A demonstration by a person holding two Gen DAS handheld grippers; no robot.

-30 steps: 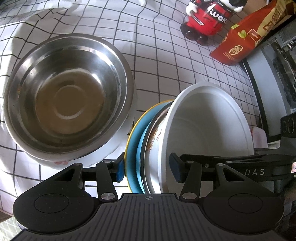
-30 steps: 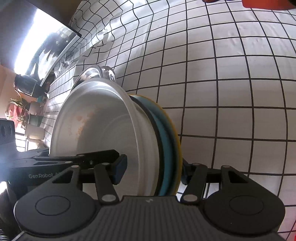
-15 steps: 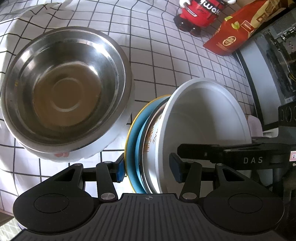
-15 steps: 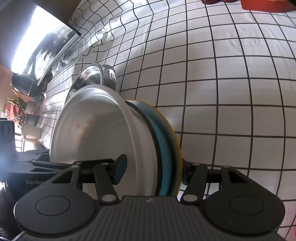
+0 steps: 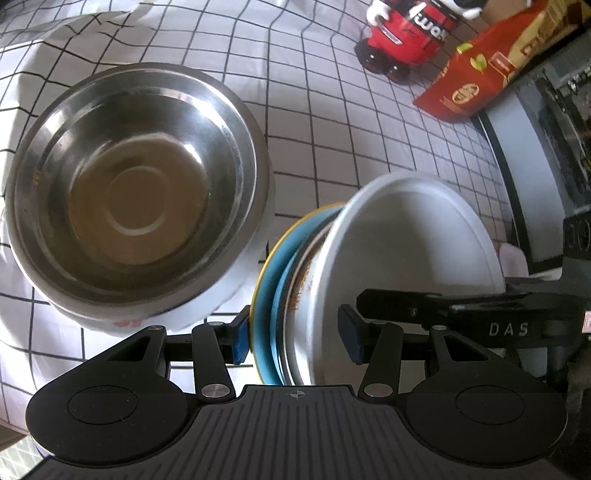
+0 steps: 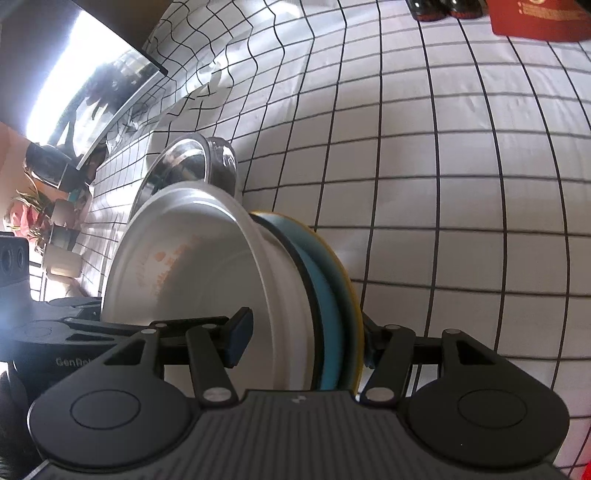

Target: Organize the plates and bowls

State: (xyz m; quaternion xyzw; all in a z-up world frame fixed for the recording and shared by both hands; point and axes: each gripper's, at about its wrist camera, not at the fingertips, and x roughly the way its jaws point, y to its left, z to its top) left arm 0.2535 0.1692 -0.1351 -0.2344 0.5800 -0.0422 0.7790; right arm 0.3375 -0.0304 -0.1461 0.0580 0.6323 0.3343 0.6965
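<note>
Stack of dishes held on edge between both claws, above the table (image 5: 332, 122): white bowl (image 5: 413, 251) nested against a blue plate (image 5: 275, 291) with a yellow plate (image 5: 258, 280) outermost. Flat faces near vertical, bowl opening turned toward the right claw's side in the left wrist view; stack axis roughly level, running across between the claw fingers.

Left claw (image 5: 295, 338) narrowed onto the stack, one blue pad against the yellow plate, the other inside the white bowl. Right claw (image 6: 303, 339) gripped the same stack from the opposite side: one pad inside the white bowl (image 6: 207, 280), the other finger behind the yellow plate (image 6: 352, 302), blue plate (image 6: 325, 291) sandwiched between. Orange marking noted on the bowl's inner wall.

Stainless steel bowl (image 5: 136, 192) upright on the checked tablecloth, just beside the stack, mouth up; also seen behind the stack in the right wrist view (image 6: 184, 166). Red toy figure (image 5: 406, 33) and red packet (image 5: 480, 74) at the far side of the table, well apart from the stack. Dark appliance edge (image 5: 546, 122) along the right margin.
</note>
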